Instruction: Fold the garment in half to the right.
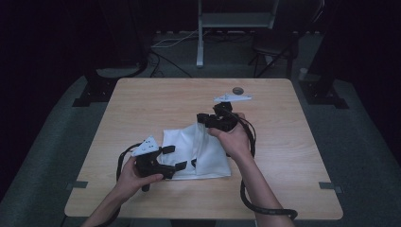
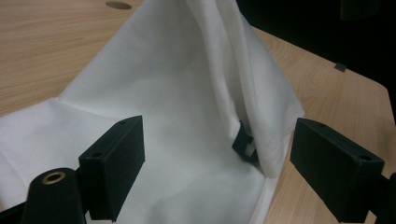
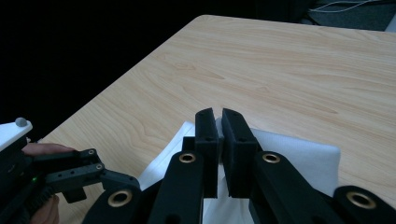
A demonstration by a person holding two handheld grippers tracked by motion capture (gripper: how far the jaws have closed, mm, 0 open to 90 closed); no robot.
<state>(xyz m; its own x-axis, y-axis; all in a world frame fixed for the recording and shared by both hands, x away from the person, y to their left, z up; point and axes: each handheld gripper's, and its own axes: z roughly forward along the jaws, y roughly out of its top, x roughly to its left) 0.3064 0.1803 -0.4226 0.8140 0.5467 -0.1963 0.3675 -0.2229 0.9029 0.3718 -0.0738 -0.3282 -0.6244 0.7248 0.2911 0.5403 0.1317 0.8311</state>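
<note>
Cloth [image 1: 198, 153] lies on the desk [image 1: 142, 104] toward its near edge, a little left of the middle, white against the pale wood. Most of it rests flat, but one part is drawn up into a peak toward the centre of the desk, where your right gripper [image 1: 204, 118] has it. In the right gripper view, that gripper's [image 3: 219, 116] two black jaws stand nearly together, and a thin strip of the white cloth [image 3: 299, 149] shows between them, so you are pinching the fabric there. From the left gripper view, the cloth [image 2: 177, 93] rises like a tent, with folds running down from the raised part to the flat sheet below. Your left gripper [image 1: 172, 157] sits at the cloth's near left corner, close to the near edge of the desk. Its jaws are spread wide, one on each side of the cloth's edge, and in the left gripper view [image 2: 217, 168] the pads stand apart from the fabric with nothing pressed between them. Your left hand [image 1: 135, 177] holds its body just off the cloth's left side. A small dark round mark [image 1: 237, 90] sits on the desk near the far edge, well apart from the cloth. Beyond the far edge, a chair [image 1: 279, 45] and a pale stand [image 1: 201, 38] are on the floor.
</note>
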